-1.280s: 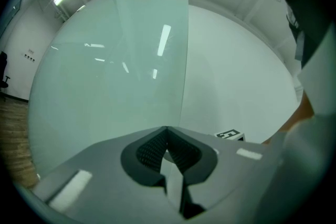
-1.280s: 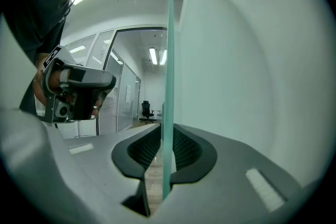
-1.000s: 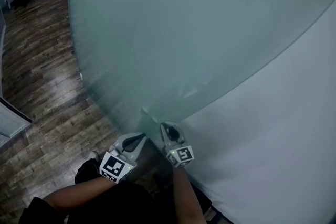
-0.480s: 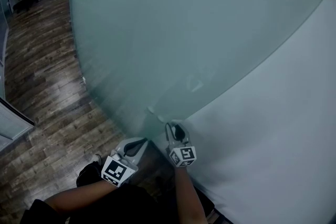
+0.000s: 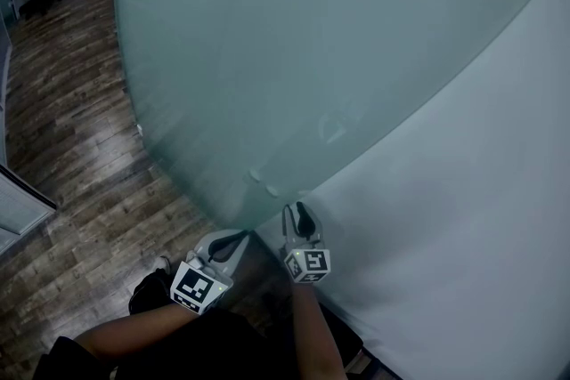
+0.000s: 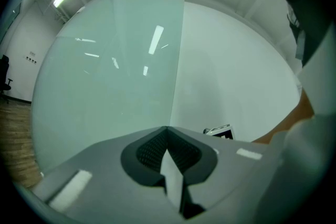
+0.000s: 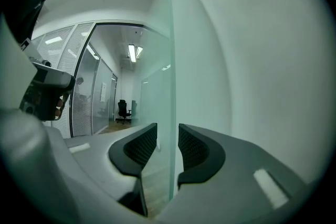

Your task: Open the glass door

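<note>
glass door [image 5: 267,58]: edge sat inside the right claw [image 7: 167,138]
right claw: jaws had just been spreading, not pinching
left claw [image 6: 168,139]: pressed together, empty

Frosted glass door [image 5: 267,58] edge-on ahead, white wall [image 5: 463,218] close on its right, open wood floor [image 5: 71,147] leftward

The left forearm [image 5: 125,332] and right forearm [image 5: 312,334] are reaching forward side by side, both grippers pointing level. The left gripper [image 5: 239,238] is sitting with its fingers pressed together, empty. The right gripper [image 5: 297,214] has just been opening; its fingers are standing apart, straddling the glass door [image 7: 160,34] edge without pressing on it.
</note>
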